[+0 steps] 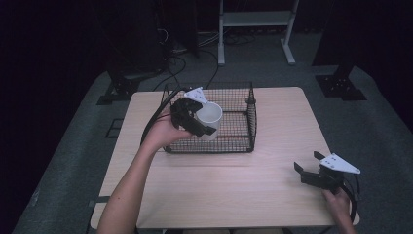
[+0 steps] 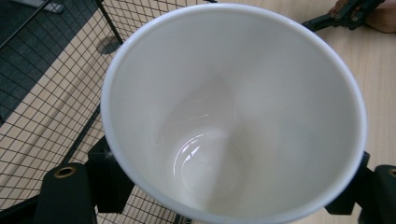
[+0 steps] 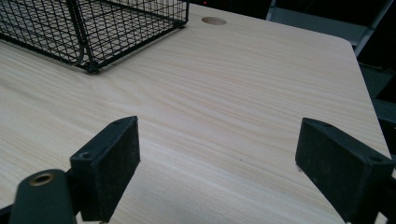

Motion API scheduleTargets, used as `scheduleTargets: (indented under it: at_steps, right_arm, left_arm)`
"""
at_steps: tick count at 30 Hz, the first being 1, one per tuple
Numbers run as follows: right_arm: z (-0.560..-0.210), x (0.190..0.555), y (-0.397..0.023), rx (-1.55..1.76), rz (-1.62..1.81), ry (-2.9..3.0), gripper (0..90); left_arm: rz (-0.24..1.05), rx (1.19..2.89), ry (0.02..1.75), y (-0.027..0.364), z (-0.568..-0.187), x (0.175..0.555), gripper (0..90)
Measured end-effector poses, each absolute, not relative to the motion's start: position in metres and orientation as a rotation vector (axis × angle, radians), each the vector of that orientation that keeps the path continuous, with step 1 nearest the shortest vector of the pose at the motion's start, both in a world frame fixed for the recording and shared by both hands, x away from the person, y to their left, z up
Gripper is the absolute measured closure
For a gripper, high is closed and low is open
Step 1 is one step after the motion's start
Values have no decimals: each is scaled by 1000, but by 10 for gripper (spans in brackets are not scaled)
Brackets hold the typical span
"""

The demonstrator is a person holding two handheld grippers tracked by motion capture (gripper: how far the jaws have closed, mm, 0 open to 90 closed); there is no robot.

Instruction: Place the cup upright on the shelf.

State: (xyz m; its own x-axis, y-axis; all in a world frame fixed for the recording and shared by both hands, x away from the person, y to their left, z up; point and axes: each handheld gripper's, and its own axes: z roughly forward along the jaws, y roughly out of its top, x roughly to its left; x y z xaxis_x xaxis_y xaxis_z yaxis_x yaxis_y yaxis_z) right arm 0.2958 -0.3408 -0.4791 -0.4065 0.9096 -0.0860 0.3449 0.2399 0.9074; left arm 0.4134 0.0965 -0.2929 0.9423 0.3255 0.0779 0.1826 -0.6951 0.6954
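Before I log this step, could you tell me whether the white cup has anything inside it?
No, the cup is bare inside in the left gripper view, its glossy white bottom plainly visible.
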Motion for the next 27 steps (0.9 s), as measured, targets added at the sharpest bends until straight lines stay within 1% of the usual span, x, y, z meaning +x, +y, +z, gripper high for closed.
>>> scheduleTargets:
  at_steps: [13,27]
  right_arm:
    - [-479,296,-341,1147,1137,1881,131]
    - [-479,296,-340,1141,1132,1882,131]
  left_arm:
    - [263,2353,378,94,-288,433,215]
    - [254,2350,415,91,-295,455,215]
